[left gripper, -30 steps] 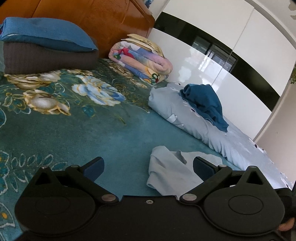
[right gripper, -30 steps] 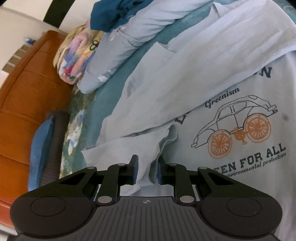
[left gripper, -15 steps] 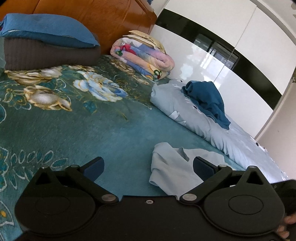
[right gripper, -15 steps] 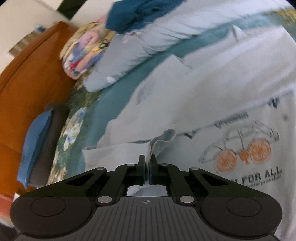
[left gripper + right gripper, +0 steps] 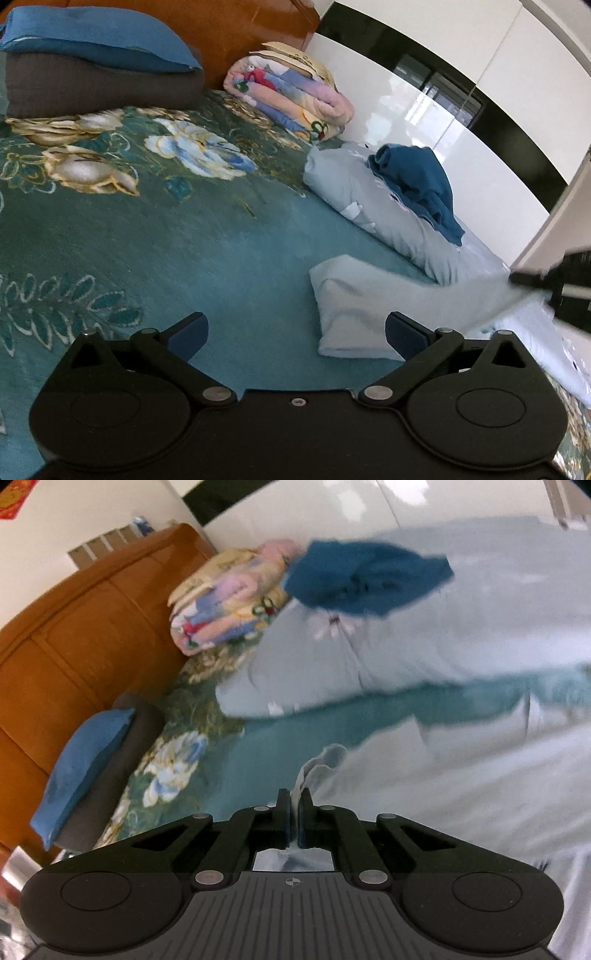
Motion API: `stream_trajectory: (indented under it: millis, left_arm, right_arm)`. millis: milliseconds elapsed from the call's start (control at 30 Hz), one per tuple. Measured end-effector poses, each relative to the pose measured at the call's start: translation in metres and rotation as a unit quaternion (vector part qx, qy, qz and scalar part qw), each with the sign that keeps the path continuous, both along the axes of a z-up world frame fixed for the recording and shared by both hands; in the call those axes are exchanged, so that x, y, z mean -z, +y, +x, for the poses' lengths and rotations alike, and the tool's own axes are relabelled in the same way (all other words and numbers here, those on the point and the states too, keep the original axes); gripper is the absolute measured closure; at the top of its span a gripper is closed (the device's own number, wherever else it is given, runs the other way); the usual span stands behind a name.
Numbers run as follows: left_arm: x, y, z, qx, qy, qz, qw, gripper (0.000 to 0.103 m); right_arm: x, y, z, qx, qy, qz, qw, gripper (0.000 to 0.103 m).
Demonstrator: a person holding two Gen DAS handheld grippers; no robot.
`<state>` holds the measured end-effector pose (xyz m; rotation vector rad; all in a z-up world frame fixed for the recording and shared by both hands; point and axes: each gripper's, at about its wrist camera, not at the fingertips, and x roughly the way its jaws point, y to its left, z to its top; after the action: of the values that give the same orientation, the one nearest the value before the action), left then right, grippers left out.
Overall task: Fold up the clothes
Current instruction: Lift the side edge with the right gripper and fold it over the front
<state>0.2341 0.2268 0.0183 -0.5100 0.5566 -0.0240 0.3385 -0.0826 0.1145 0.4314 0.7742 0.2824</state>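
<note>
A pale blue T-shirt (image 5: 461, 775) lies on the teal floral bedspread (image 5: 166, 240). My right gripper (image 5: 294, 805) is shut on a fold of the shirt's edge and holds it lifted off the bed. In the left wrist view the same T-shirt (image 5: 354, 306) stretches up and to the right toward the blurred right gripper (image 5: 554, 288). My left gripper (image 5: 295, 328) stands open just above the bedspread, nothing between its fingers; the shirt's folded corner lies just ahead of its right finger (image 5: 402, 332).
A rolled grey-blue duvet (image 5: 369, 203) with a dark blue garment (image 5: 421, 184) on it lies along the far side. A folded colourful quilt (image 5: 291, 99) and stacked pillows (image 5: 99, 70) sit against the wooden headboard (image 5: 74, 646). White glossy wardrobe doors (image 5: 443, 122) stand behind.
My right gripper closed on the shirt's edge and rose with it, rolling as it went; the cloth now stretches upward. The left gripper stayed nearly still and open.
</note>
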Motion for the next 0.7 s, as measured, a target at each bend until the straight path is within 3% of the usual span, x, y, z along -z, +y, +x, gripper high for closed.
stream_trajectory:
  millis: [300,533,700]
  left_arm:
    - [0.011,-0.040,0.022,0.066,0.019,0.039,0.9969,0.002]
    - [0.009,-0.085,0.053,0.115,0.013,0.033,0.9928,0.002]
    - [0.016,-0.122,0.078,0.133,0.040,0.093,0.9859,0.002]
  right_arm:
    - [-0.050,-0.023,0.020,0.017,-0.052,-0.037,0.998,0.100]
    - [-0.077,-0.040,0.025,0.020,-0.081,-0.044,0.996,0.100]
    - [-0.084,-0.063,0.025,0.033,-0.097,-0.035,0.994,0.100]
